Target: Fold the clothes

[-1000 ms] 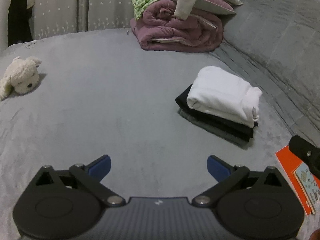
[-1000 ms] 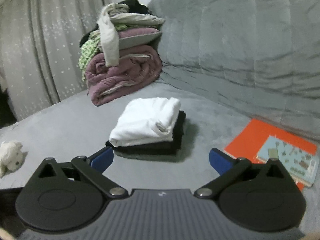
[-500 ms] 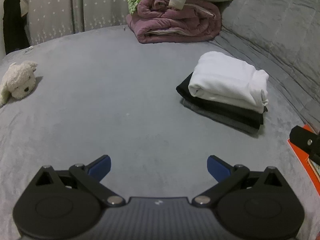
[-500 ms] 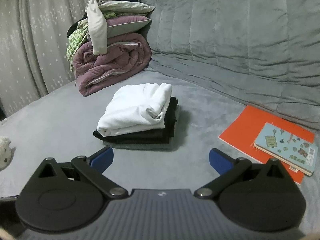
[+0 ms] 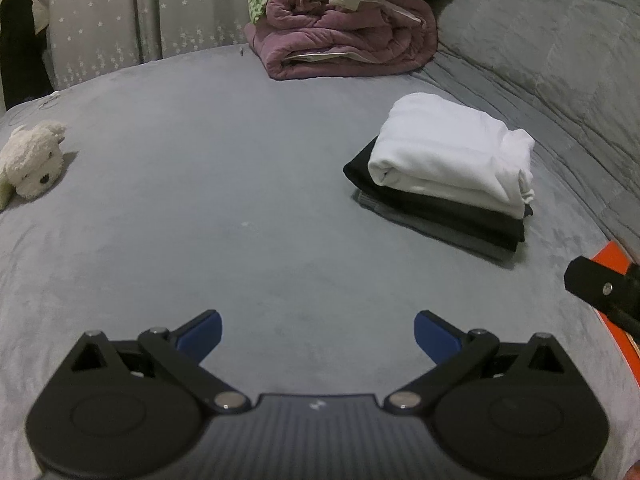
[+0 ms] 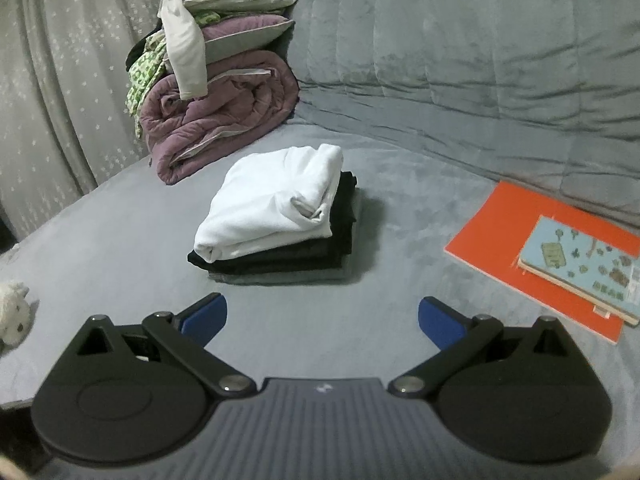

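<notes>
I have both grippers spread wide and holding nothing. My left gripper (image 5: 318, 330) hangs over bare grey bed (image 5: 224, 200). My right gripper (image 6: 322, 316) has the neat stack just past its jaws, a bit to the left. That stack has a folded white top (image 6: 272, 204) on black clothes (image 6: 304, 256) and a grey piece at the bottom, so I think those are done. Far beyond the jaws sits a messy heap (image 6: 208, 20) on a rolled purple blanket (image 6: 216, 120). I think some of those loose clothes are left to fold. A toy dog (image 5: 34, 158) lies far left of my left jaws, and books (image 6: 560, 252) lie right of my right jaws.
</notes>
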A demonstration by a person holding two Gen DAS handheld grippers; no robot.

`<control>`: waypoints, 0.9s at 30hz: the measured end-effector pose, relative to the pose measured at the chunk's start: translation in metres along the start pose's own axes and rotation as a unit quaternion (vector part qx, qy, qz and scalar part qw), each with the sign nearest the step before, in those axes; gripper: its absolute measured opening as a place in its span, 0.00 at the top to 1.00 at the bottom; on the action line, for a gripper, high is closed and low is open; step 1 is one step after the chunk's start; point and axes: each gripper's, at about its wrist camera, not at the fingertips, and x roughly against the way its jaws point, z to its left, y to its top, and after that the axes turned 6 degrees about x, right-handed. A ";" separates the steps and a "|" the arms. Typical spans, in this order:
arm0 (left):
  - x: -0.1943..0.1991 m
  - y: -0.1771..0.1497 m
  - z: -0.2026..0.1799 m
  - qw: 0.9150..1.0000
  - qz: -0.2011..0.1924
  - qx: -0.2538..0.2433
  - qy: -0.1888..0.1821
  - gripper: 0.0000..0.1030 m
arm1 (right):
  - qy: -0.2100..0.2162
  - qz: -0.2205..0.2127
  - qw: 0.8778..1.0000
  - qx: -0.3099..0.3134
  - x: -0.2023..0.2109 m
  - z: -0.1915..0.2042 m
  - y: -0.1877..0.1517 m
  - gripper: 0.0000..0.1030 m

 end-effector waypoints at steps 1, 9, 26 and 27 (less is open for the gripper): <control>0.000 0.000 0.000 1.000 0.000 0.000 0.000 0.01 | -0.001 -0.001 1.000 0.000 0.001 0.000 0.000 0.00; 0.001 0.001 -0.003 1.000 0.003 -0.002 0.003 0.01 | -0.003 -0.002 1.000 0.000 0.000 -0.001 0.001 0.00; 0.006 0.001 -0.011 1.000 -0.006 0.000 0.012 0.01 | -0.005 -0.004 1.000 -0.004 0.000 -0.009 0.003 0.00; 0.006 0.001 -0.012 1.000 -0.006 0.000 0.012 0.01 | -0.006 -0.004 1.000 -0.004 0.000 -0.010 0.003 0.00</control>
